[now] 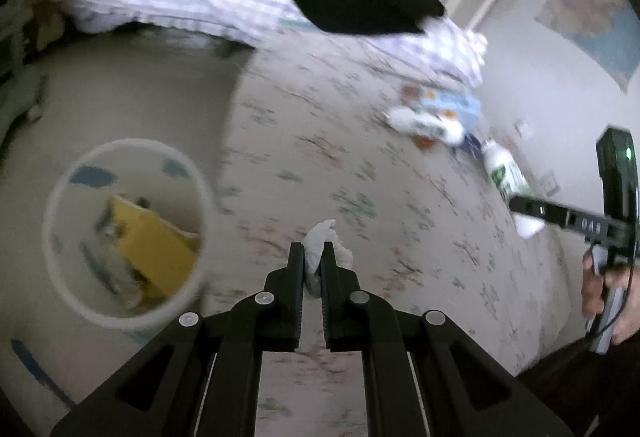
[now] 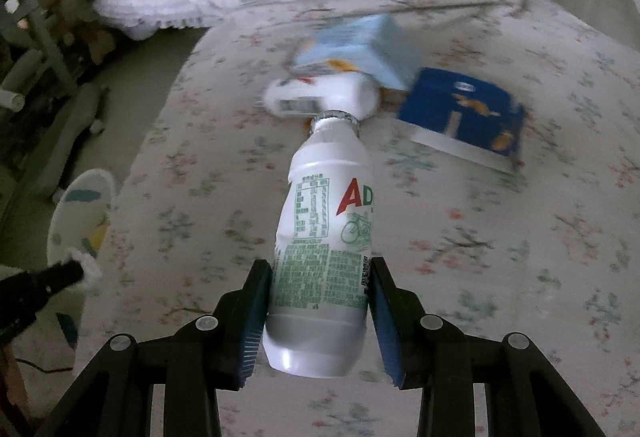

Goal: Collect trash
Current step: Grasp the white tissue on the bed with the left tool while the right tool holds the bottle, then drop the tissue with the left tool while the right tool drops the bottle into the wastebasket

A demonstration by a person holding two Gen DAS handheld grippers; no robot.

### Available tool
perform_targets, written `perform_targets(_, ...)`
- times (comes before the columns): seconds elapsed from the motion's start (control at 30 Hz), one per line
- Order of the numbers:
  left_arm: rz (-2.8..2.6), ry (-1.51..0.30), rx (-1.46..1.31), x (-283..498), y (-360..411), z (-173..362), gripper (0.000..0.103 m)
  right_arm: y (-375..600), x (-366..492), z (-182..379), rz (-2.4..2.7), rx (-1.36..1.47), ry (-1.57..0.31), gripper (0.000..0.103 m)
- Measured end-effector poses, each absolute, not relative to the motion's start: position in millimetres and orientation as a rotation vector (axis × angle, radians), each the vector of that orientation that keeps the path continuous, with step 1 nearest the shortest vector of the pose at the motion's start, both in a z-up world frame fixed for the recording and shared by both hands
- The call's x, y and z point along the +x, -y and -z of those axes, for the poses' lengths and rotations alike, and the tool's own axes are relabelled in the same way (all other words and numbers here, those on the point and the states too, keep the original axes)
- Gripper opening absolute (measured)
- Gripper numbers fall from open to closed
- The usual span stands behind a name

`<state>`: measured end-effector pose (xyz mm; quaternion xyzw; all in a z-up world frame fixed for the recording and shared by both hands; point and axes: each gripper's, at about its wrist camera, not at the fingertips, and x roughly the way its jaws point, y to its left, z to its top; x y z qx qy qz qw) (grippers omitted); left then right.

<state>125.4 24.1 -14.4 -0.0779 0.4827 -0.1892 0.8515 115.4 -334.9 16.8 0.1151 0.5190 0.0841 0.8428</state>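
We have the left gripper (image 1: 312, 251) pinched on a crumpled tissue (image 1: 326, 237), the right gripper (image 2: 320, 277) clamped round a white bottle (image 2: 328, 221); bin (image 1: 60, 257) on the floor already holds trash; farther up the bed (image 2: 520, 277), another bottle (image 2: 320, 93) and two cartons (image 2: 360, 45) remain.

Black linkage arms w/ silver rivets, blue-ribbed fingers (image 2: 384, 317).

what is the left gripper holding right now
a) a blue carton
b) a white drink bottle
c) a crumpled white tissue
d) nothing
c: in the left wrist view the left gripper is pinched on a crumpled white tissue, while the white drink bottle sits between the fingers of the right gripper.
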Motion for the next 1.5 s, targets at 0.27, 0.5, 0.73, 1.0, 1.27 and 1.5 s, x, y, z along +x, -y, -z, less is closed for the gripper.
perform_targets(0.27, 0.269, -0.989, -0.293, 132.0, -101.2, 10.5, 0.008, 279.8, 129.3, -23.3, -0.262, 0.203, -1.091, 0.043)
perform_targets(0.5, 0.202, -0.992, -0.332, 134.6, -133.8, 19.2, 0.008, 235.2, 143.1, -23.7, -0.321, 0.177, -1.094, 0.043)
perform_targets(0.73, 0.08, -1.019, -0.305, 137.6, -154.3, 23.7, 0.025, 186.9, 151.9, -21.8, -0.395, 0.143, -1.101, 0.042)
perform_targets(1.0, -0.076, -1.08, -0.276, 131.8, -185.0, 33.6, 0.081, 141.9, 158.2, -10.3, -0.436, 0.111, -1.128, 0.042)
perform_targets(1.27, -0.11, -1.084, -0.272, 122.4, -203.8, 35.1, 0.083, 97.7, 164.3, 2.3, -0.483, 0.073, -1.145, 0.041)
perform_targets(1.5, -0.124, -1.073, -0.286, 115.0, -211.8, 33.5, 0.083, 57.2, 171.5, 14.4, -0.539, 0.05, -1.16, 0.041)
